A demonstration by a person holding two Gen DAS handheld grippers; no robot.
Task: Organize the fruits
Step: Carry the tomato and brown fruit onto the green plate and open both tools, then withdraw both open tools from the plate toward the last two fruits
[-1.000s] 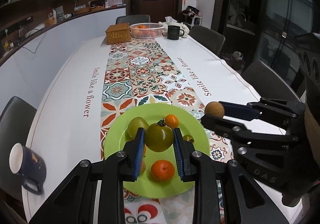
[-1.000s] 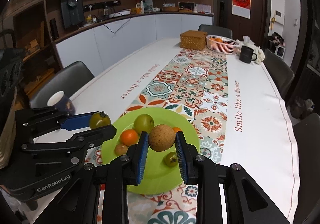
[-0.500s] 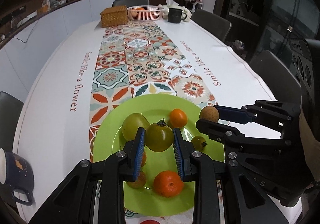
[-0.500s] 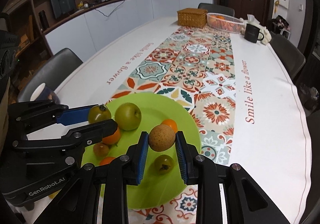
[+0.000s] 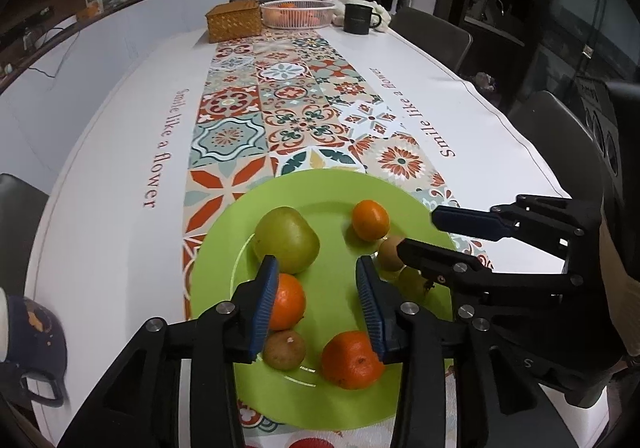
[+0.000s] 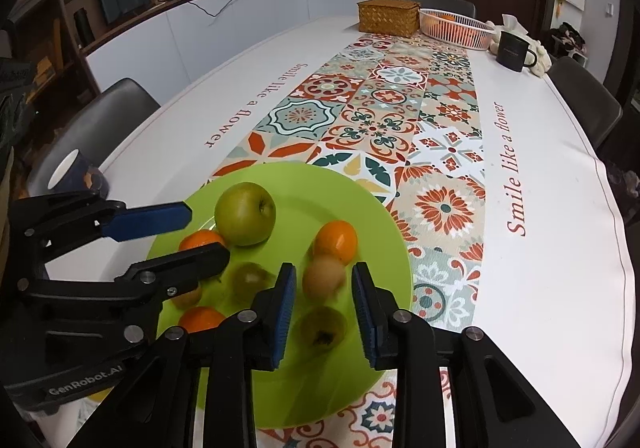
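Observation:
A green plate (image 5: 332, 192) (image 6: 312, 184) holds several fruits: a green apple (image 5: 286, 240) (image 6: 245, 214), oranges (image 5: 370, 225) (image 6: 335, 240) and small brown and green fruits. My left gripper (image 5: 316, 302) is open and empty above the plate. The green tomato (image 6: 248, 280) it held lies blurred on the plate, hidden in the left wrist view. My right gripper (image 6: 323, 308) is open; the round brown fruit (image 6: 323, 278) (image 5: 390, 252) sits blurred between its fingers, free of the pads. Each gripper shows in the other's view (image 6: 172, 236) (image 5: 436, 232).
The plate sits on a patterned runner on a long white table (image 5: 112, 184). A dark blue mug (image 5: 28, 340) (image 6: 76, 172) stands left of the plate. At the far end are a wicker box (image 5: 234, 20), a white basket of oranges (image 5: 298, 12) and a black mug (image 5: 358, 19). Chairs surround the table.
Both grippers lowered toward the plate and opened. The left let go of the green tomato and the right let go of the brown fruit; both fruits dropped onto the plate.

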